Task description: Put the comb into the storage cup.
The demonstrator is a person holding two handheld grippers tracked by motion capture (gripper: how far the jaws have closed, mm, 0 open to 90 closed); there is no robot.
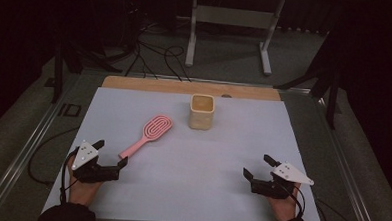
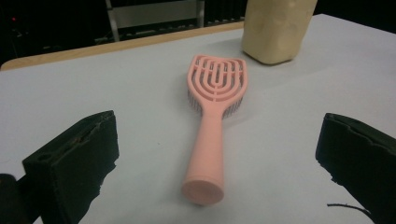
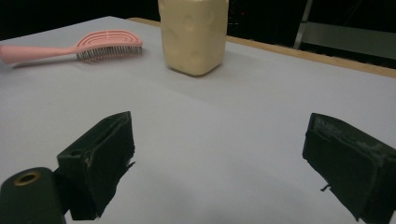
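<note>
A pink hairbrush (image 1: pixel 148 135) lies bristles down on the white table top (image 1: pixel 190 190), its handle pointing toward the near left. A cream square cup (image 1: pixel 201 111) stands upright behind it, near the middle back. My left gripper (image 1: pixel 111 154) rests at the near left, open, its jaws just short of the handle end of the brush (image 2: pixel 211 135). My right gripper (image 1: pixel 259 167) rests at the near right, open with nothing between its jaws. From there the cup (image 3: pixel 194 35) stands ahead and the brush (image 3: pixel 88 45) lies to the far left.
A wooden strip (image 1: pixel 190 86) edges the far side of the table. Beyond it are a grey metal frame (image 1: pixel 230 27) and loose cables (image 1: pixel 156 58) on the floor. Metal rails (image 1: pixel 24 148) run along both table sides.
</note>
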